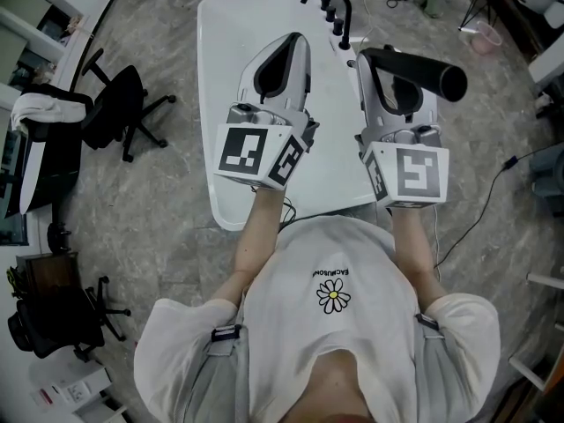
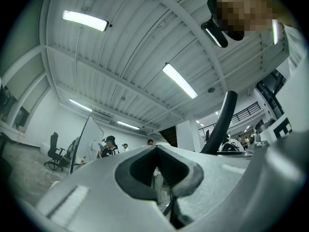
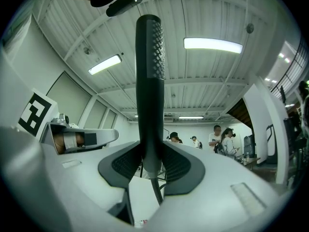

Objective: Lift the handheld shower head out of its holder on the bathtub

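My right gripper (image 1: 388,64) is shut on the black handheld shower head (image 1: 416,74), held up off the white bathtub (image 1: 231,104) and pointing toward the head camera. In the right gripper view the shower head (image 3: 149,81) stands upright between the dark pads (image 3: 176,166), its hose (image 3: 155,190) hanging below. My left gripper (image 1: 282,64) is raised beside it over the tub, jaws together with nothing in them; in the left gripper view (image 2: 157,178) only the notch between its pads shows. The black faucet (image 1: 330,5) stands at the tub's far end.
A black office chair (image 1: 123,113) stands left of the tub. Cables run over the floor at the right, and a pink bucket (image 1: 485,35) sits at the far right. Several people stand in the room's background (image 3: 219,139).
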{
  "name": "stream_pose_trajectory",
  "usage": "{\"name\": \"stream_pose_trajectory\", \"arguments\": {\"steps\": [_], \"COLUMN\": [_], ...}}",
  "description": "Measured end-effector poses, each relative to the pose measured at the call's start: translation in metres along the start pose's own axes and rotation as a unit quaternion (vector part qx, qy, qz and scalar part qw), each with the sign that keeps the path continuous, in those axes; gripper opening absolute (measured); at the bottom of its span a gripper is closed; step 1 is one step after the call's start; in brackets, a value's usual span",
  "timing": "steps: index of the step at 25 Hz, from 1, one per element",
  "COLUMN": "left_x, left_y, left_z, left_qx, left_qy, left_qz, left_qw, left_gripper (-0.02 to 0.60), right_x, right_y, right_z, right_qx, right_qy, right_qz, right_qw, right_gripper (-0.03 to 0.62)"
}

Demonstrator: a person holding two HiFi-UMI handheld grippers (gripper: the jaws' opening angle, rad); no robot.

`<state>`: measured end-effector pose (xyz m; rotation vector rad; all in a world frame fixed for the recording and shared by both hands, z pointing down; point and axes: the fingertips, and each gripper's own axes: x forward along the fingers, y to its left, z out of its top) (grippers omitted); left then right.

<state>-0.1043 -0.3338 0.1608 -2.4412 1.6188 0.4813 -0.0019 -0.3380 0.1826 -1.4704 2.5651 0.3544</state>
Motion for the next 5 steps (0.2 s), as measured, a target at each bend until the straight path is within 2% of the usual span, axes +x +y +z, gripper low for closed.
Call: {"name": "stream_pose_trajectory", "arguments": {"steps": [5], "left_x": [-0.0019], "left_y": [0.0025], "left_z": [0.0025], "left_qx": [0.009], "left_qy": [-0.010], "left_qz": [-0.001], "left_qw": [0.9999], "left_gripper": [0.000], "right_x": [0.0040], "right_y": [0.0024], "right_z": [0.0003], "right_qx": [-0.005], "right_qy": [-0.002], "right_qz": [0.003], "right_qw": [1.000], "right_gripper": [0.155]}}
